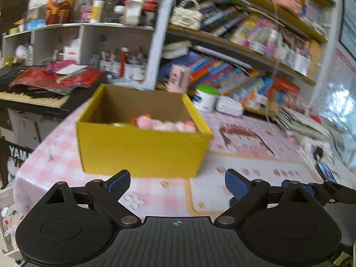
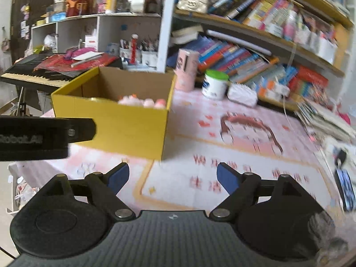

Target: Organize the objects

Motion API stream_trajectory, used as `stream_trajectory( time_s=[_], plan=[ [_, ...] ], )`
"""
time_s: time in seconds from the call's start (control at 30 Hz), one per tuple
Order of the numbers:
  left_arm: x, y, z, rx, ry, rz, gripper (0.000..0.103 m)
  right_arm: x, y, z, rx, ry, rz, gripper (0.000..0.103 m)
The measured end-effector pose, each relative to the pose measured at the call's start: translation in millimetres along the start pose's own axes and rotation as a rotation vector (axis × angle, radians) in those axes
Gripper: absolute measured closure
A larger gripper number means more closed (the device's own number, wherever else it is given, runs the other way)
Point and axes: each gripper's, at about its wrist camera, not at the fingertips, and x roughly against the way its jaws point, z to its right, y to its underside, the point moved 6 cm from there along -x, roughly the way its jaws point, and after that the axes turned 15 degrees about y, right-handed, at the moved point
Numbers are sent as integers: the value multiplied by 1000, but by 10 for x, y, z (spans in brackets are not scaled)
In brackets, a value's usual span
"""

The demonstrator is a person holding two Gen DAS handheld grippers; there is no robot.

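A yellow cardboard box (image 1: 142, 149) stands on the pink checked tablecloth (image 1: 57, 155), and pink plush toys (image 1: 164, 123) lie inside it against the near wall. My left gripper (image 1: 176, 183) hovers just in front of the box, open, nothing between its blue pads. In the right wrist view the same box (image 2: 124, 129) sits ahead to the left with the plush toys (image 2: 142, 101) in it. My right gripper (image 2: 172, 176) is open and empty over the tablecloth. The black body of the left gripper (image 2: 44, 135) juts in from the left.
Behind the box stand a pink carton (image 1: 179, 77), a green-lidded white tub (image 1: 205, 99) and a white packet (image 1: 229, 106). Bookshelves (image 1: 244, 44) fill the back. A keyboard (image 1: 33, 95) with red papers is at the left. A phone (image 2: 344, 189) lies at the right edge.
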Motion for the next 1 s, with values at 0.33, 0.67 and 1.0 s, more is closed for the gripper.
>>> stream_trajectory(
  time_s=[0.33,0.67,1.0],
  plan=[
    [-132,279,579,-83,90,-144,6,295,416,360,-180,75,-137,8],
    [-229,398,762,-89,43,-188,0,327,615,667,-221,225,-209,3],
    [-249,390,731,-79,23,-196,0,326,609,690,-213,206,-209,3]
  ],
)
